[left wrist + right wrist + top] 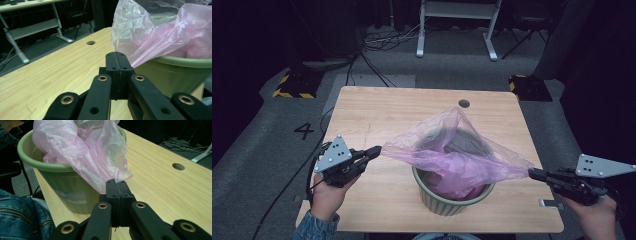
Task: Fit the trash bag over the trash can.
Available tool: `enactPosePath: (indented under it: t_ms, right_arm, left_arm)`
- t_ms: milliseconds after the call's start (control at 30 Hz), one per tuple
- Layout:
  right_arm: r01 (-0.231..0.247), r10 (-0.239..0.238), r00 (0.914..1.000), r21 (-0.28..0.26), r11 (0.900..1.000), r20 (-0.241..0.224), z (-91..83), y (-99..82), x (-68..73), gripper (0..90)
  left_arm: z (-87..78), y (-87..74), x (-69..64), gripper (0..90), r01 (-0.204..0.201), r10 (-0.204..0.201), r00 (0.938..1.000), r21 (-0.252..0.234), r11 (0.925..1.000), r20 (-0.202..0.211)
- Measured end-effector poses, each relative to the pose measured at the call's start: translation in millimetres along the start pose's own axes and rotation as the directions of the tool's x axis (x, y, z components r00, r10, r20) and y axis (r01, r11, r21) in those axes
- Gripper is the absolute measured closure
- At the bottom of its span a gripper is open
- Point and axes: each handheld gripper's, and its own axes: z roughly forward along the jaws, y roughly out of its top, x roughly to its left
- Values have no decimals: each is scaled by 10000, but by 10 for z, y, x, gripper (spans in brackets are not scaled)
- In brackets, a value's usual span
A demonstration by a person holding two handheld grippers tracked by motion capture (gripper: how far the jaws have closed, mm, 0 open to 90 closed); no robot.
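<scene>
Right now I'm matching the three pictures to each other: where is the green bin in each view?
High view: the green bin stands bottom centre, near the table's front edge, under the pink bag.
Left gripper view: right side, rim and wall behind the closed jaws.
Right gripper view: upper left, the bag spilling over its rim.
Shared landmark: the round hole in the tabletop beyond the bin.

The pink plastic bag (452, 155) is thin, translucent and crinkled. Its lower part sits inside the green bin (452, 202), which stands upright. The bag mouth is pulled wide above the bin rim: one edge is stretched out to the left of the bin, the opposite edge to the right, both taut.
</scene>
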Motion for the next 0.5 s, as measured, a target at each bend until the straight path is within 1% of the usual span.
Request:
enactPosePath:
  t_ms: [33,67,100,133,167,200,233,267,300,333,433,467,500]
  right_arm:
    - [72,-72,10000,2,10000,-22,-19,16,24,896]
    - [72,-72,10000,2,10000,-22,-19,16,24,896]
    - [101,-101,9999,-25,9999,-90,-27,26,32,894]
    - [124,-124,9998,-47,9999,-180,-37,40,41,864]
    - [138,-141,9995,-87,9999,-284,-47,60,47,783]
    - [151,-158,9996,-271,9995,-246,-66,88,56,656]
    - [192,-202,9995,-394,9990,-236,-81,109,57,656]
    - [192,-202,9995,-394,9990,-236,-81,109,57,598]
    - [242,-255,9993,-506,9984,-267,-94,135,56,523]
    - [244,-264,9991,-574,9981,-338,-105,175,55,474]
    - [291,-318,9989,-768,9966,-339,-109,346,50,411]
    - [291,-318,9989,-768,9966,-339,-109,346,50,411]
    - [314,-343,9988,-816,9962,-346,-97,402,49,400]
  left_arm:
    - [-14,-1,-15,890,-46,47,9999,-62,10000,118]
    - [-21,3,-23,890,-76,77,9999,-129,9999,139]
    - [-30,11,-32,839,-61,64,9999,-261,9996,99]
    - [-38,31,-32,760,-15,22,9998,-393,9992,182]
    - [-42,46,-29,701,-7,18,9997,-432,9991,256]
    - [-48,67,-27,618,-38,51,9996,-500,9987,267]
    - [-56,91,-22,600,-81,94,9997,-542,9985,246]
    - [-65,115,-16,600,-79,95,9996,-594,9982,260]
    - [-77,151,-7,580,-111,129,9995,-648,9978,277]
    - [-81,181,-2,558,-148,166,9995,-705,9974,253]
    - [-51,274,13,514,-268,289,9991,-656,9975,320]
    - [-20,305,19,514,-346,366,9989,-628,9974,308]
    - [24,336,33,503,-398,416,9987,-603,9974,278]
